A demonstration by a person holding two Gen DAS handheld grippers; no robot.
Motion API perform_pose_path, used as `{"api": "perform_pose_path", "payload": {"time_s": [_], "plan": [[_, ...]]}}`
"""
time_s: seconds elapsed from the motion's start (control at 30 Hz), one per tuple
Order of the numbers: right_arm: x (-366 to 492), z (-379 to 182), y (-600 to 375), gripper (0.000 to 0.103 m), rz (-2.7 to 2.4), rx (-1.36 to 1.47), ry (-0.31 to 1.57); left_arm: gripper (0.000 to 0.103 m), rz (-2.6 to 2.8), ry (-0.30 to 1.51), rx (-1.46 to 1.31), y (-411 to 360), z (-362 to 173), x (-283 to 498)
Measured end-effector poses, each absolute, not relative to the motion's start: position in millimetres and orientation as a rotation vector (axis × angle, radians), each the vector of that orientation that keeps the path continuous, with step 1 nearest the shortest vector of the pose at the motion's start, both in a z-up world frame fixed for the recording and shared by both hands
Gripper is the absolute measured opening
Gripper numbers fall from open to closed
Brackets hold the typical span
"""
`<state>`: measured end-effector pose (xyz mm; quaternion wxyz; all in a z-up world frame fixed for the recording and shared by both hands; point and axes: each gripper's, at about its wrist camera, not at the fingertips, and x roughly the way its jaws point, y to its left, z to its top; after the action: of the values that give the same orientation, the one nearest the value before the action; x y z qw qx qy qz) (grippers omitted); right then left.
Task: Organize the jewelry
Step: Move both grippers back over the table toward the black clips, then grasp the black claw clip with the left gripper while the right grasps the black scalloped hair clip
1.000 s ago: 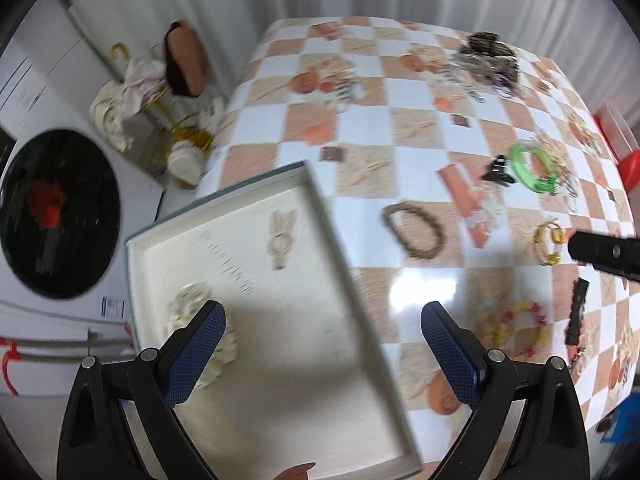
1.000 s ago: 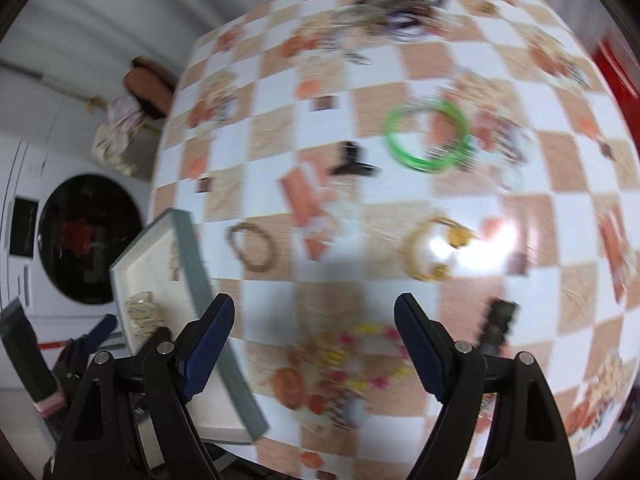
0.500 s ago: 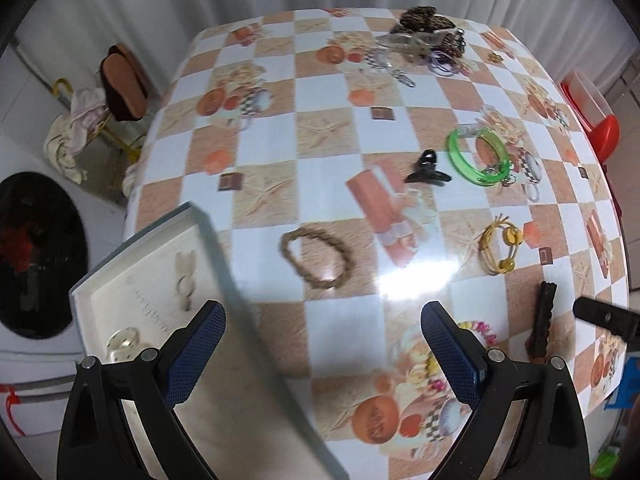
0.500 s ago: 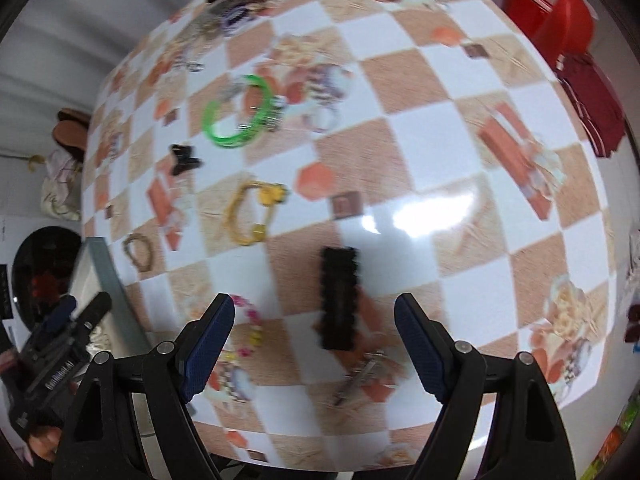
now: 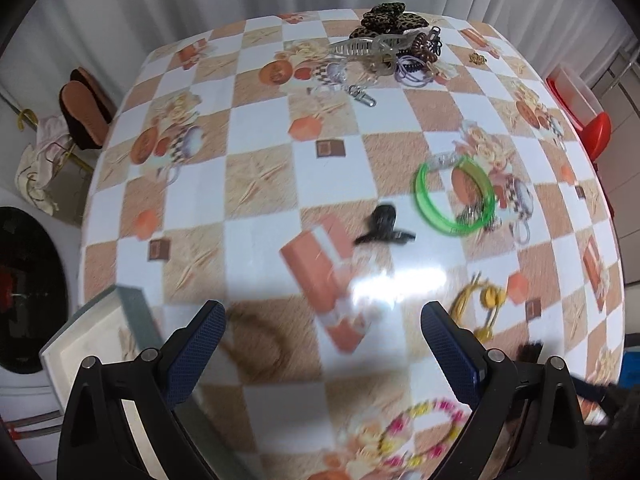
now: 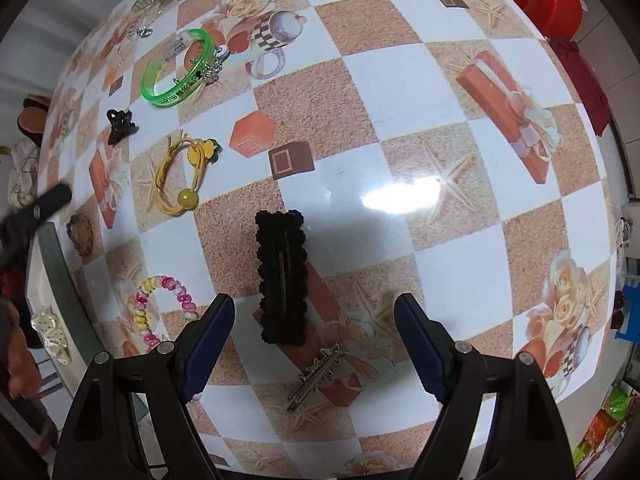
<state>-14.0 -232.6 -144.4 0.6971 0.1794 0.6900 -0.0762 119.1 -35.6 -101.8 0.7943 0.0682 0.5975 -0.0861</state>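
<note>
Below right tongs (image 6: 314,344), black hair clip (image 6: 282,276) now nearer, centred

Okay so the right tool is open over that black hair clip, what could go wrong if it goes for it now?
The black hair clip lies flat on the glossy table, so the right tool may skid over it rather than lift it. A small metal clip sits just beside it and could get nudged or pinched too. The tray is off to the left, with the pink bead bracelet in the way.

L gripper (image 5: 322,344), R gripper (image 6: 314,338); jaws apart
</note>
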Motion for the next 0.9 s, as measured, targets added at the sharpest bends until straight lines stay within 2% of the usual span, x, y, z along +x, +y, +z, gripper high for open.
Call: {"api": "perform_pose_path", "payload": {"time_s": [0.4,0.5,0.7,0.73,0.9], "plan": [[-3.1,-161.9,-220.2,0.084,-0.204,0.296,1.516,0.101,-0.168,1.322,0.044,-58.3,-129.3,162.8],[-1.0,-163.0,-211.0,0.084,-0.214,0.244,1.504,0.088,-0.169,1.344,0.062,-65.9,-139.9,168.9],[4.3,-166.1,-192.0,0.084,-0.211,0.162,1.484,0.088,-0.16,1.363,0.08,-71.7,-153.2,174.6],[3.7,-165.9,-190.3,0.083,-0.209,0.159,1.482,0.083,-0.162,1.363,0.082,-72.3,-154.1,175.1],[1.3,-164.6,-187.0,0.073,-0.187,0.144,1.469,0.081,-0.155,1.359,0.104,-74.7,-156.0,179.4]]}}
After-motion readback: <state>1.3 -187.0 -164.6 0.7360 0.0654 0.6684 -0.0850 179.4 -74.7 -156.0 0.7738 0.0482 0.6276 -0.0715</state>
